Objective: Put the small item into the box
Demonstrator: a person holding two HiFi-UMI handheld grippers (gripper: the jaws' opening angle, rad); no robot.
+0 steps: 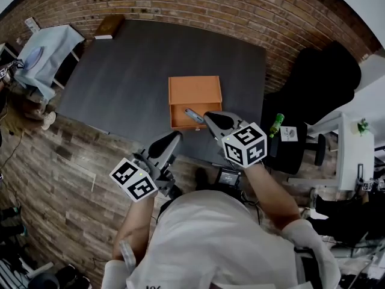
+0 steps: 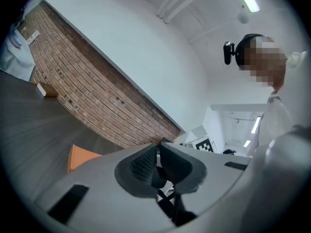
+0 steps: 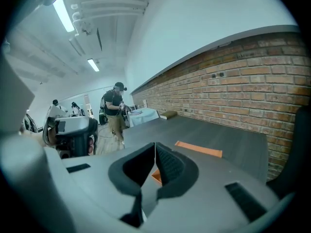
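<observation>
Jaws first: my right gripper [image 1: 206, 118] has its pads pressed together, pinching the small grey item [image 1: 194, 115] by one end. My left gripper [image 2: 158, 152] has its pads closed against each other with nothing between them. Below me spreads the dark grey table [image 1: 132, 71], its far side against a brick wall [image 1: 180, 5]. Toward the table's near side sits the orange box [image 1: 195, 89], open at the top. My left gripper hangs by the table's near edge, short of the box, pointing up toward the wall. My right gripper is at the box's near side, its tip just at the front wall. The item sticks out past my right pads and slants over that front wall, not yet down inside the box.
</observation>
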